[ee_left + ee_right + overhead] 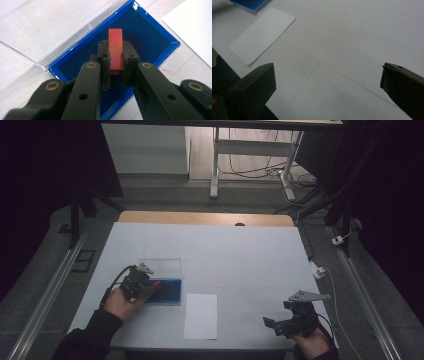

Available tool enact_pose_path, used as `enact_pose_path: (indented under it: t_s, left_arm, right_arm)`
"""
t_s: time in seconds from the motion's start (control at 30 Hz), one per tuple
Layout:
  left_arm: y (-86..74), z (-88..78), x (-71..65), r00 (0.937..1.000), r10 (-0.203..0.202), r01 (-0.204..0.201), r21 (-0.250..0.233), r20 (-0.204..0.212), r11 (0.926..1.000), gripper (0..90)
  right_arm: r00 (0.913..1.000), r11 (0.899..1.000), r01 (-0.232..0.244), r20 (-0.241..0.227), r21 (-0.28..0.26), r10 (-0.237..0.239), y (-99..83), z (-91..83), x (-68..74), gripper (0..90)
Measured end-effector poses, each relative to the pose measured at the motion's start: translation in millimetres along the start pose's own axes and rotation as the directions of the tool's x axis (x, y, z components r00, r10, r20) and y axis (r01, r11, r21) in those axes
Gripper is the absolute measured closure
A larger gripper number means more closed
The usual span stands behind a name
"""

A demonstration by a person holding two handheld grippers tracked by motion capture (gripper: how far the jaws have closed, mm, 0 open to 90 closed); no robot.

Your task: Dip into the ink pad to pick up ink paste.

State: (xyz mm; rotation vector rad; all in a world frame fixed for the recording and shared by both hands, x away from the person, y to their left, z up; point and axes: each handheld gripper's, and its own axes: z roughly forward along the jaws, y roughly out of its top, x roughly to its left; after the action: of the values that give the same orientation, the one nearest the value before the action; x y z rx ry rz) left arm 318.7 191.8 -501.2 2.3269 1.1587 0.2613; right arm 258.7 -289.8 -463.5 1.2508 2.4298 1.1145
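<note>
- Grip came first: the left gripper was clamped on a red stamp block with gold markings, pinched upright between the two pads directly over the dark blue pad of an open ink case.
- The clear lid of that case lay folded back flat on the white table cover, on the side away from the person.
- To ink the stamp well, the block would have needed to go down square and flat onto the blue pad — a tilted press would likely have wetted one edge only.
- A light, even push seemed wiser than a hard one, with the case free to slide.
- The white paper slip lay just beside the case, probably the place for the print.
- The right gripper hovered well apart near the table's right edge, jaws spread wide and empty.
- The stamp's underside was hidden by the jaws — whether it touched the pad could not be told; the gold design was too small to read.
</note>
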Motion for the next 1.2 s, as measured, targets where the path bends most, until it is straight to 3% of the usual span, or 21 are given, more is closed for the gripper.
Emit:
enact_pose_path:
  t_s: [0.2, 0.37, 0.47, 0.57, 1.07, 1.2]
  left_arm:
    - [1.6, 0.6, -7.0, 0.9987, 0.025, -0.024, 0.009, -0.046, 0.9997, 80.1]
    - [-0.8, 0.3, 2.1, 0.9997, -0.021, 0.021, -0.006, 0.013, 0.9998, 80.1]
    - [-2.4, 0.4, 8.7, 0.997, -0.054, 0.055, -0.015, 0.055, 0.9984, 80.0]
    - [-3.1, 0.5, 11.2, 0.9951, -0.067, 0.069, -0.02, 0.072, 0.9974, 80.0]
    - [1.2, -3.6, 5.7, 0.9995, -0.005, 0.005, -0.01, 0.032, 0.9999, 79.7]
    - [1.1, -8.4, 6.5, 0.9989, -0.015, 0.017, -0.034, 0.043, 0.9993, 79.7]
  right_arm:
    - [1.0, 1.0, 0.002, 0.001, 0.002, -0.002, 0.2, 0.3, 0.1, 0.4]
    - [1.0, 1.0, 0.002, 0.0, 0.002, -0.002, 0.3, 0.4, 0.1, 0.4]
    - [1.0, 1.0, 0.002, 0.0, 0.002, -0.002, 0.3, 0.4, 0.2, 0.5]
    - [1.0, 1.0, 0.002, 0.0, 0.0, -0.002, 0.2, 0.2, 0.1, 0.4]
    - [1.0, 1.0, -0.002, -0.001, -0.006, 0.002, -0.7, -1.2, -0.3, 0.4]
    - [1.0, 1.0, -0.004, -0.001, -0.008, 0.004, -0.9, -1.5, -0.4, 0.5]
